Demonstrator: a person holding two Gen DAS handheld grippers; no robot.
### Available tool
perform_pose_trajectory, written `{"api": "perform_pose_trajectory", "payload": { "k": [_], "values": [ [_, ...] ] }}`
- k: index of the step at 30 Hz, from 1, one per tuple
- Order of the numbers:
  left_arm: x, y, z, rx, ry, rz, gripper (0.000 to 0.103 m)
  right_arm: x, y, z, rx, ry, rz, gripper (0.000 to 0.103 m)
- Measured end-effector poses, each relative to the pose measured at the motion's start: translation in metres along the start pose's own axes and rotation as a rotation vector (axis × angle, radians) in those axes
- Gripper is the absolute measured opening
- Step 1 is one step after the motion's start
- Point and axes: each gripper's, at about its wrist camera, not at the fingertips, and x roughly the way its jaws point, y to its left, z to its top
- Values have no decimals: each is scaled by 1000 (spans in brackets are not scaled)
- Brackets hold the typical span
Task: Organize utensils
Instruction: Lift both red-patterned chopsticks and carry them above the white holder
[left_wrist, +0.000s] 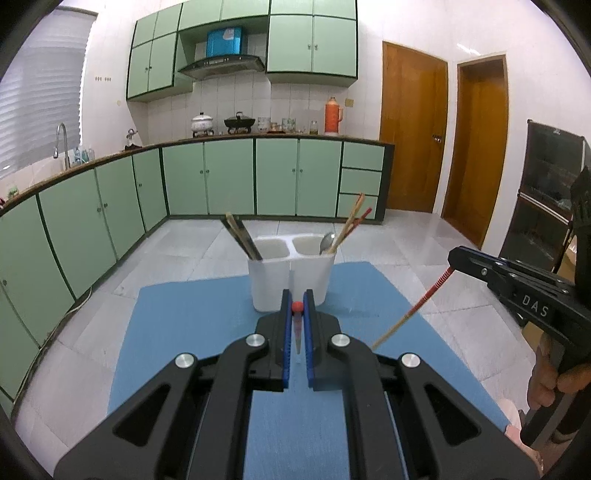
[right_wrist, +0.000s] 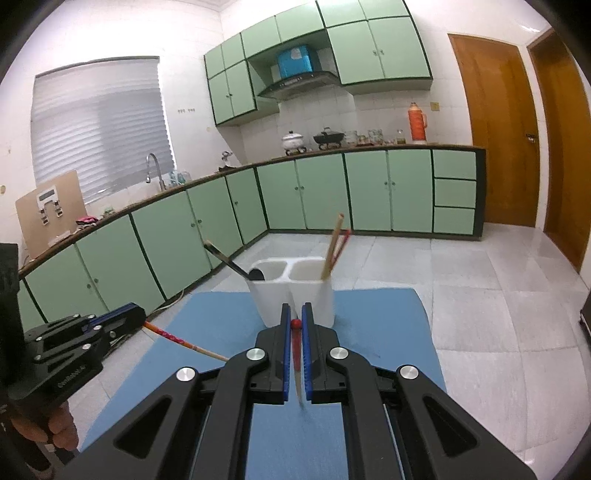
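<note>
On the blue mat (left_wrist: 207, 314), far centre, stands the white two-compartment holder (left_wrist: 291, 273): dark utensils left, spoon (left_wrist: 327, 242) and chopsticks right. Left gripper (left_wrist: 297, 306) and right gripper (right_wrist: 295, 321) are each clamped tight on one red-tipped chopstick (left_wrist: 413, 310) (right_wrist: 184, 341), near the holder. Judged next: carry both above the right compartment, tip each upright, lower inside the rim, release only then.
</note>
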Motion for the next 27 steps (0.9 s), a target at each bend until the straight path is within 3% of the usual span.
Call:
{"api": "perform_pose_trajectory", "payload": {
  "k": [16,23,27],
  "values": [
    [-5,8,65,-7,-188,47,5,-3,17,86,-46,-173,39,5],
    [10,13,99,-23,-257,56,5,12,21,126,-59,-235,36,5],
    [35,17,113,-29,-248,51,5,27,24,140,-80,-253,14,5]
  ]
}}
